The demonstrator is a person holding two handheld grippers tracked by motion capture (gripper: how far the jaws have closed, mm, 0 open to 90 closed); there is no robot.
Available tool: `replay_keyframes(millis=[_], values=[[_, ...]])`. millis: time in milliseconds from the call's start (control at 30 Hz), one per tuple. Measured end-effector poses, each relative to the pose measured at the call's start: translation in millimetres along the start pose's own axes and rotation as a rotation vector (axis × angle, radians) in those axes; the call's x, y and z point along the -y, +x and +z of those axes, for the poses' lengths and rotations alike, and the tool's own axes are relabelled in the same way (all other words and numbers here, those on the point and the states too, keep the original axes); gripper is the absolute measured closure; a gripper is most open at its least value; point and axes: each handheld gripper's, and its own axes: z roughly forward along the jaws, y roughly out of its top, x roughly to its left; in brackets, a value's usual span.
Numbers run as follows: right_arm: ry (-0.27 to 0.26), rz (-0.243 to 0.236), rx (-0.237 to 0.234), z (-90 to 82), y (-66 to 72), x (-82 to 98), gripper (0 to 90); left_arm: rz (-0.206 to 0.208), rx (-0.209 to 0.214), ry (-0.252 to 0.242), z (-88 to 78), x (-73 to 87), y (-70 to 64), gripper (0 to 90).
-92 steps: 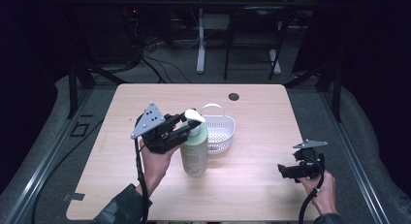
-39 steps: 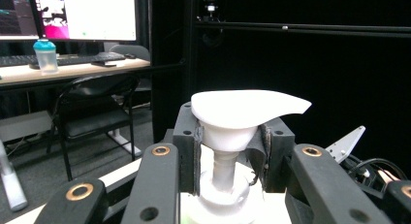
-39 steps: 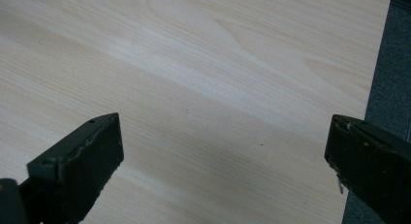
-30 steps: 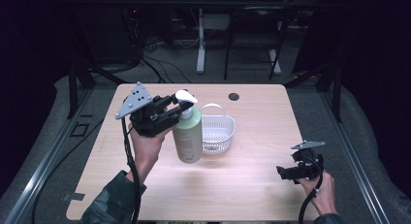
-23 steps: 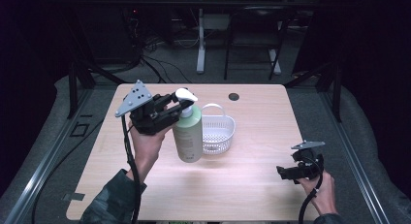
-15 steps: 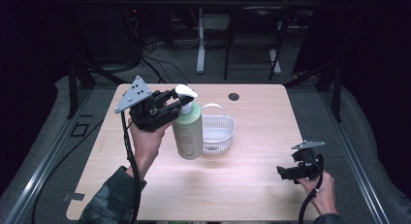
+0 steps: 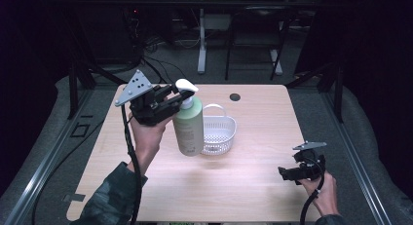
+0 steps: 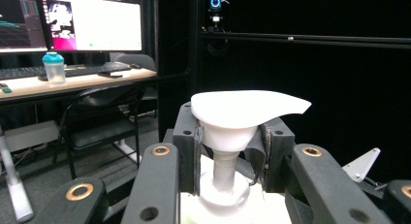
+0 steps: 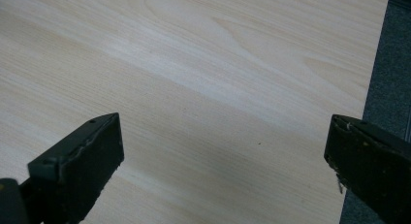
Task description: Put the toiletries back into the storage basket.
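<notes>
Right gripper [image 7: 285, 175] near the table's [image 7: 253, 186] front right corner, black jaws spread wide over bare pale wood grain, nothing between them. Left gripper [image 7: 176, 104] farther back and left of the table's middle, clenched on the white neck just under the broad, smooth pump head of a pale green pump bottle [image 7: 189, 125]; matte black jaws with brass-ringed screw holes hugging both sides of the neck [image 8: 225, 151]. Bottle upright, rounded plastic body, base seemingly lifted off the wood. Just right of the bottle and partly hidden behind it, a small white perforated plastic basket [image 7: 220, 132] with a thin loop handle. Toward the table's far edge, a small dark round disc [image 7: 235, 97]. Beyond the table, black metal legs and cables on grey floor.
</notes>
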Motion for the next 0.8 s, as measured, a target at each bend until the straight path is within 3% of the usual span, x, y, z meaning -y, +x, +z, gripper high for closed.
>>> replay_keyframes(millis=[800], values=[[0.002, 0.000, 0.001, 0.2, -0.4, 0.3, 0.0, 0.003, 0.000, -0.014, 14.4, -12.3, 8.2, 67.2]])
